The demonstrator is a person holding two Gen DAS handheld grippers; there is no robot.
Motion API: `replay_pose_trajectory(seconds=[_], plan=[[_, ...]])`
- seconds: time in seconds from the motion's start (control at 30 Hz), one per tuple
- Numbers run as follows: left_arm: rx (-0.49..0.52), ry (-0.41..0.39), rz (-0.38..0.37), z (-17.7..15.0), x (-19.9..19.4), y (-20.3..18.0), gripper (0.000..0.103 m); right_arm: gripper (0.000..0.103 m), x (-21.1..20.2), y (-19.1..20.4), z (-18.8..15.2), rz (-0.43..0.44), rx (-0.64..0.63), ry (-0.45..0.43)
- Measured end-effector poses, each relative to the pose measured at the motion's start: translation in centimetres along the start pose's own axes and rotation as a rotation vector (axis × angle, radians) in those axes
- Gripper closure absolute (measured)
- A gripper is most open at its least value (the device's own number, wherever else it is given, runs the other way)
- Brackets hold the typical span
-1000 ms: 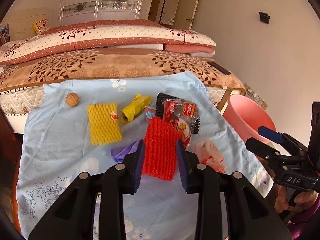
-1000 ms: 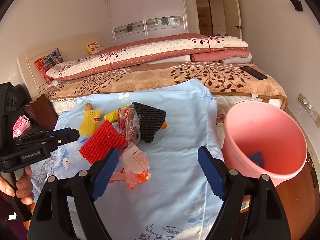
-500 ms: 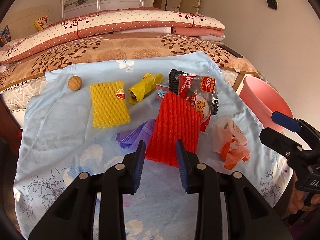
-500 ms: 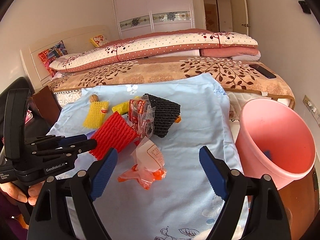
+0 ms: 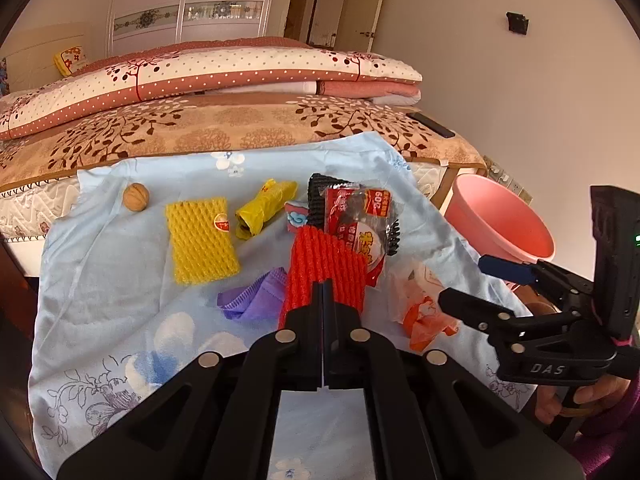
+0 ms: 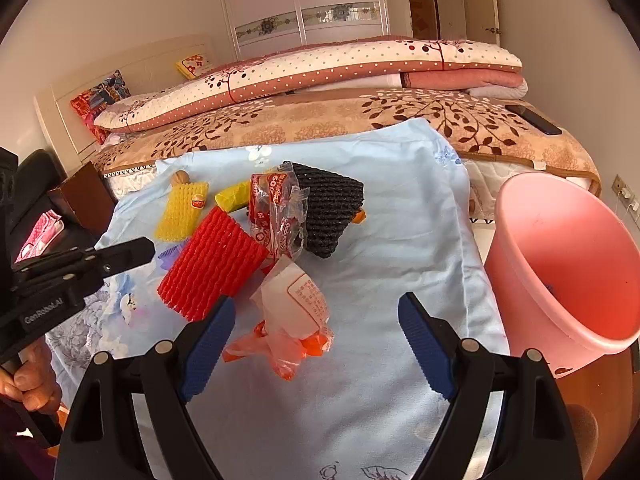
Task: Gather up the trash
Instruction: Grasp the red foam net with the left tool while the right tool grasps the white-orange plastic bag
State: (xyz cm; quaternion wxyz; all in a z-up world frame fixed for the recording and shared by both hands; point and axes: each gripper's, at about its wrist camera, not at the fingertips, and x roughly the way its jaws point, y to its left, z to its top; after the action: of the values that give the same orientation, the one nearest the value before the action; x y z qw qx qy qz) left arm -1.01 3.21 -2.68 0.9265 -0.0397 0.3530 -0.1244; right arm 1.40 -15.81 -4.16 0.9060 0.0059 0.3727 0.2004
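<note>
- Trash: I see the pieces scattered on the light-blue floral cloth [image 5: 100, 280] spread over the foot of the bed [image 5: 248, 128].
- Red foam net [image 5: 326, 268]: lies near the middle of the cloth; its near edge sits at the tips of my left gripper [image 5: 323, 292].
- Left gripper: the jaws are drawn together with only a thin slit between them. From the left wrist view the tips meet the net's near edge, but I cannot tell whether any foam is actually pinched. In the right wrist view its tip [image 6: 132, 252] appears just beside the net's left side.
- Right gripper [image 6: 316, 332]: jaws spread wide, holding nothing, hovering above the clear-and-orange plastic bag [image 6: 292, 320].
- Red snack wrapper [image 5: 360, 220]: rests partly over the far edge of the red net and over the black foam net [image 6: 332, 208].
- Yellow foam net [image 5: 200, 236], yellow wrapper [image 5: 264, 208], walnut [image 5: 136, 197]: lie toward the left and far side of the cloth.
- Purple mask [image 5: 252, 296]: crumpled, touching the red net's left edge.
- Pink bucket [image 6: 520, 216]: stands off the cloth's right edge, mouth tilted toward my cameras.
</note>
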Motion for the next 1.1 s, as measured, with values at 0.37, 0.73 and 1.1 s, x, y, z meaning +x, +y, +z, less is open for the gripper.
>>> replay_pose_trajectory(seconds=[0.37,0.73,1.1], plan=[[-0.075,0.1,-0.025,-0.3,2.3,1.3,0.061,0.021,2.3,0.3,0.0,0.012,-0.001,0.06],[-0.053,0.154,0.04,-1.1,4.6,1.4,0.067,0.03,3.2,0.7,-0.2,0.008,-0.028,0.112],[-0.062,0.095,0.002,-0.1,2.7,0.8,0.092,0.06,2.3,-0.1,0.0,0.062,0.012,0.091]])
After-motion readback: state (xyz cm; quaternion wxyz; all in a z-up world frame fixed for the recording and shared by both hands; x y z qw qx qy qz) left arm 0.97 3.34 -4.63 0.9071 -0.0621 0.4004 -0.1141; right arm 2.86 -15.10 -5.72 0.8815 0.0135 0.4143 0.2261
